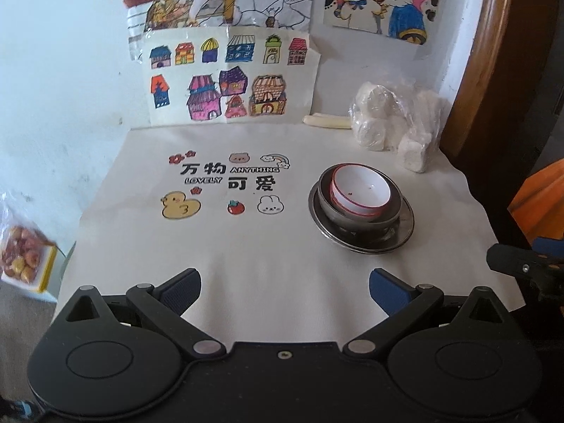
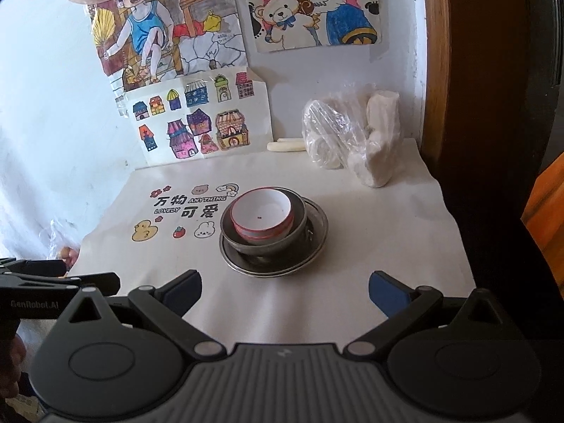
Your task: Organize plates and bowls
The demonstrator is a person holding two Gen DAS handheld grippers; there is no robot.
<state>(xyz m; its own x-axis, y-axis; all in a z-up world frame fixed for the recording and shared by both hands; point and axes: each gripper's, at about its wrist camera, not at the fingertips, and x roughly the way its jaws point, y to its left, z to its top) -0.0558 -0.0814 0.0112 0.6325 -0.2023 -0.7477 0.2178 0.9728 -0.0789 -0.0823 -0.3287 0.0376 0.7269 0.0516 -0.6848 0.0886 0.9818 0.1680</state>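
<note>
Jaws spread wide and holding nothing, the left gripper and the right gripper hover above the near edge of a cloth-covered table, both well apart from the dishes.

The crockery stands as one nested stack: white bowls with red rims sit inside a grey metal bowl, which rests on metal plates. In the right wrist view the stack lies at 12 o'clock from the gripper, just ahead of it; in the left wrist view it sits toward 1 o'clock, right of the printed cartoon motifs.

By the look of it the organizing is essentially finished, with no loose plate or bowl visible anywhere on the cloth; at most a final straightening of the slightly tilted white bowls remains.

The count: one metal bowl, what appear to be two white bowls and two plates, though the stacked rims make those numbers uncertain. At 1 o'clock beyond the stack lies a plastic bag of white lumps.
</note>
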